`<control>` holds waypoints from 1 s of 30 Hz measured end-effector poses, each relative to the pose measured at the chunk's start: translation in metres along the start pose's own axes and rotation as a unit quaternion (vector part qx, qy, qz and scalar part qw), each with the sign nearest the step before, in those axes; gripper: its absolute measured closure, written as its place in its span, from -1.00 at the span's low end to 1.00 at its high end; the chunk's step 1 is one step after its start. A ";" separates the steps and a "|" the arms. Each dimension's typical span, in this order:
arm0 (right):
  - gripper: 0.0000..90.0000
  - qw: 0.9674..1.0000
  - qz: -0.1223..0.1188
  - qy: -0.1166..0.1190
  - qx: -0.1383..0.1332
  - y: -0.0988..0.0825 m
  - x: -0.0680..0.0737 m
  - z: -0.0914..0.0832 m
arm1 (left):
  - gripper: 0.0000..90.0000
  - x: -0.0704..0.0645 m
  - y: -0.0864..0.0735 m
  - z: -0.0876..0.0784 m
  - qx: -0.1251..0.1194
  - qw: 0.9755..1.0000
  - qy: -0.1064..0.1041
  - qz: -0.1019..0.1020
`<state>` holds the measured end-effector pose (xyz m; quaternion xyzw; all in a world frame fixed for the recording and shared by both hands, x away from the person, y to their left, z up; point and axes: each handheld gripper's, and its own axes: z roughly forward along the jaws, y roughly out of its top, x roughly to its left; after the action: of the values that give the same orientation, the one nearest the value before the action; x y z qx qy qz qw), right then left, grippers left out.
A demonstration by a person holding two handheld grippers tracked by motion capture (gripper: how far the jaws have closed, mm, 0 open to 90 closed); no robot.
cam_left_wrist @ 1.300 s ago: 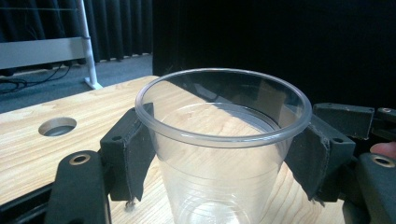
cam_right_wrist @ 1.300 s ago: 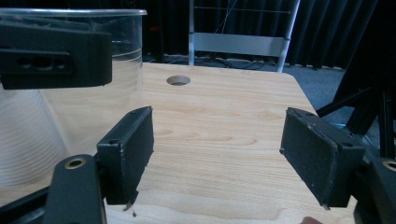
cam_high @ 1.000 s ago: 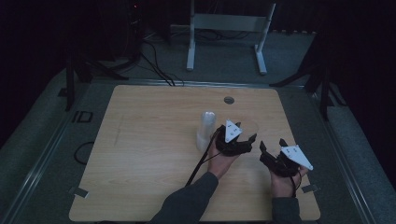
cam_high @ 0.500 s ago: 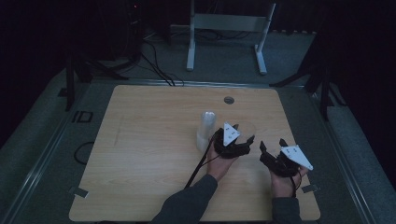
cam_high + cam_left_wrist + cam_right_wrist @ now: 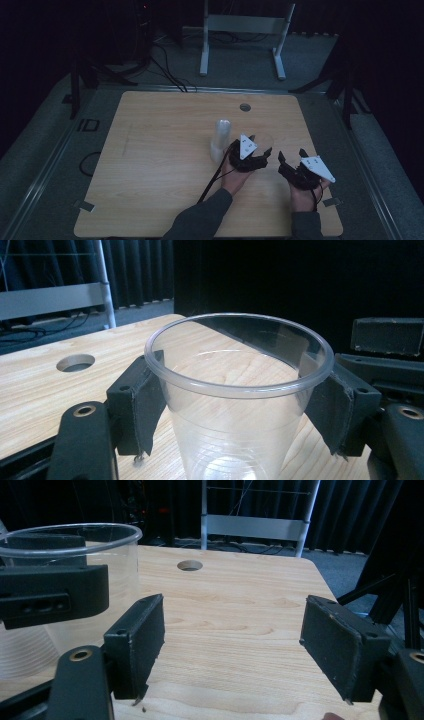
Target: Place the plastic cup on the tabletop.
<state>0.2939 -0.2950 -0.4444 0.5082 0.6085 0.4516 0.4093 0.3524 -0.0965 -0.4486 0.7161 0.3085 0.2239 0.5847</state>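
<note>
Farthest to the left, I see a stack of clear cups (image 5: 220,140) lying on its side on the wooden table (image 5: 160,165), with its near end just beside my left hand. Next comes my left gripper (image 5: 260,146), resting low over the table, right of the middle. In the left gripper view its two black pads (image 5: 137,400) press against opposite sides of a single clear plastic cup (image 5: 240,405), just under the rolled rim, so the jaws are clamped on it. The cup stands upright, mouth up, and the wood grain shows through its wall and bottom. A round hole (image 5: 75,362) in the tabletop lies beyond it.

To the right, just beside the left one but not touching it, I hold my right gripper (image 5: 290,155). In the right gripper view its pads (image 5: 137,640) stand wide apart over bare wood with nothing between them, and the held cup shows at that view's left edge.
</note>
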 end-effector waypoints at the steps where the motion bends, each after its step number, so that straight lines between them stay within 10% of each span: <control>1: -0.44 1.000 0.000 0.000 0.000 0.000 0.000 0.000 | -0.36 0.000 -0.001 0.000 0.000 1.000 0.000 0.000; 30: -0.43 1.000 0.001 0.001 0.001 -0.001 0.000 0.001 | -0.36 0.000 -0.022 0.004 0.026 1.000 0.004 0.008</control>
<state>0.2944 -0.2947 -0.4457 0.5090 0.6090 0.4521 0.4071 0.3514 -0.0970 -0.4707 0.7326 0.3109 0.2232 0.5629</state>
